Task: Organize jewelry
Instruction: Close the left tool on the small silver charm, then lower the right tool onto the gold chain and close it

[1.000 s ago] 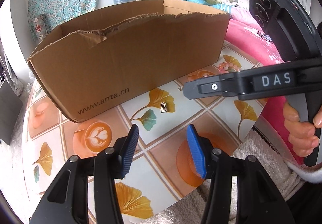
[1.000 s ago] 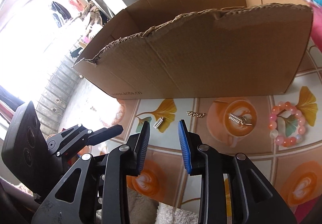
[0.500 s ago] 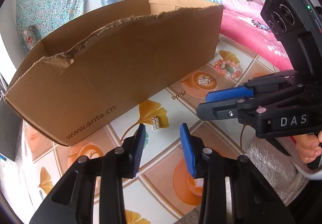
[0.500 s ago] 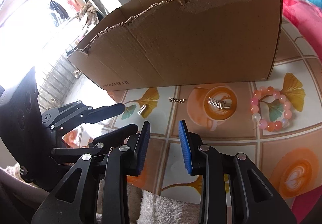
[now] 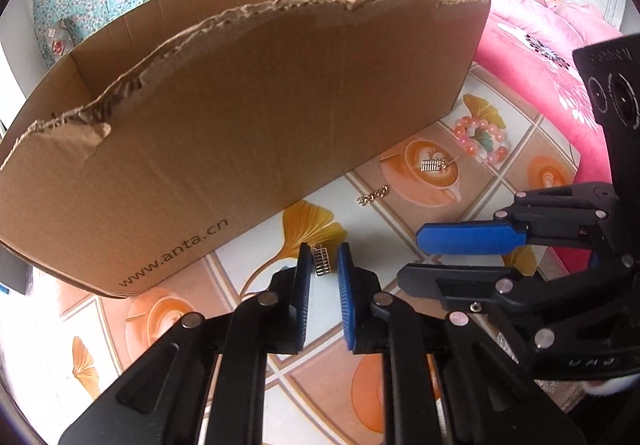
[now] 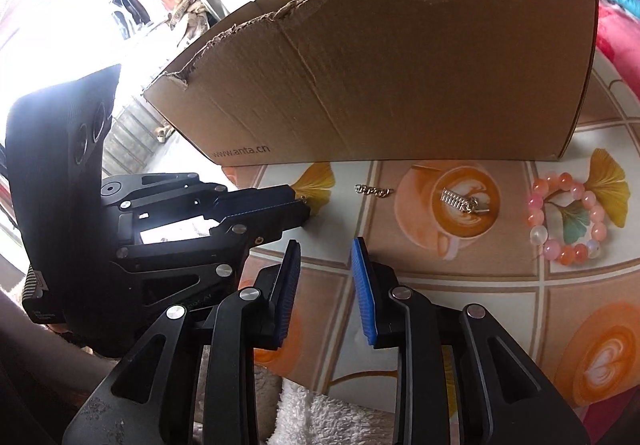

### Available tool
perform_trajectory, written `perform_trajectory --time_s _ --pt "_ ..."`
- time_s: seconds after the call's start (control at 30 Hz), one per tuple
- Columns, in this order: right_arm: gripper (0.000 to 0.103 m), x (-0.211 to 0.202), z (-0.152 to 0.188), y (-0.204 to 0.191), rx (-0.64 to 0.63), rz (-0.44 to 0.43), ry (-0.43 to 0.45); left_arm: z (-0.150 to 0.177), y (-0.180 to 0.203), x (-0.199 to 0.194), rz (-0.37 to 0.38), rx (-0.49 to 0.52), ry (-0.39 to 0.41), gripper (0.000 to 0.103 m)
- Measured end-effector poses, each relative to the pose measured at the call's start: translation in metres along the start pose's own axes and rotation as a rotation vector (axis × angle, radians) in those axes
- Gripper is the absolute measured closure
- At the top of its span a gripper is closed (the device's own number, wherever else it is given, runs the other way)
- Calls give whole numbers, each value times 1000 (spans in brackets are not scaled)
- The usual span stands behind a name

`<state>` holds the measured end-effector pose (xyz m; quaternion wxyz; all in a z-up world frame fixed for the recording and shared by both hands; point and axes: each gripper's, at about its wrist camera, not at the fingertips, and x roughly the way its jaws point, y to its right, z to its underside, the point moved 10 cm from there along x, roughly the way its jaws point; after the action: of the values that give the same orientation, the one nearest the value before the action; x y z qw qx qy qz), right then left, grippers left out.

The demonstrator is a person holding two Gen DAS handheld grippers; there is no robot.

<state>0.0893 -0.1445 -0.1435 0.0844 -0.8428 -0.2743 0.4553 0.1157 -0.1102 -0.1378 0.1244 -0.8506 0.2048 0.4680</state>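
A small silver charm [image 5: 322,265] lies on the patterned tablecloth [image 5: 168,325], right between the tips of my left gripper [image 5: 324,251]. Its jaws are closing around the charm, and a thin gap still shows on each side. In the right wrist view the left gripper [image 6: 302,205] reaches in from the left. My right gripper [image 6: 326,245] hovers over the table front, jaws closing slightly with nothing between them. Further right lie a short gold chain piece [image 6: 372,190], a silver clip [image 6: 460,201] and a pink bead bracelet [image 6: 564,217]. A torn-rimmed cardboard box [image 5: 240,105] stands behind them.
Pink bedding [image 5: 540,57] rises right of the table. White fluffy cloth [image 6: 320,413] hangs at the front edge. The box wall [image 6: 400,85] blocks the far side. The right gripper [image 5: 408,255] crosses the left wrist view just right of the charm.
My left gripper has moved forward to the silver charm and narrowed its jaws from wide to close around it. The right gripper has stayed nearly still.
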Motion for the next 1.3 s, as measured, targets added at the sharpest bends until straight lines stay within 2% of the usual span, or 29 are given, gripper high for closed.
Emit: perform_trajectory --time_s 0.07,0.43,0.73,0.87,1.17,1.3 --pt "76 -1 1 1 -5 2 3 -2 -2 2 -27 6 -6 98" --pt "76 -7 -5 2 -25 21 16 -9 -6 0 24 -36 1 98" --pt "76 -5 -30 13 -147 192 62 -3 -18 -12 62 -93 49 98" --pt "77 2 -38 15 -181 234 60 -2 -17 -13 92 -113 59 98" --pt "86 18 -38 9 -276 312 -11 -5 -12 -17 99 -108 87 98" --pt "98 19 -39 10 -269 324 -43 -1 -15 -23 101 -112 96 98"
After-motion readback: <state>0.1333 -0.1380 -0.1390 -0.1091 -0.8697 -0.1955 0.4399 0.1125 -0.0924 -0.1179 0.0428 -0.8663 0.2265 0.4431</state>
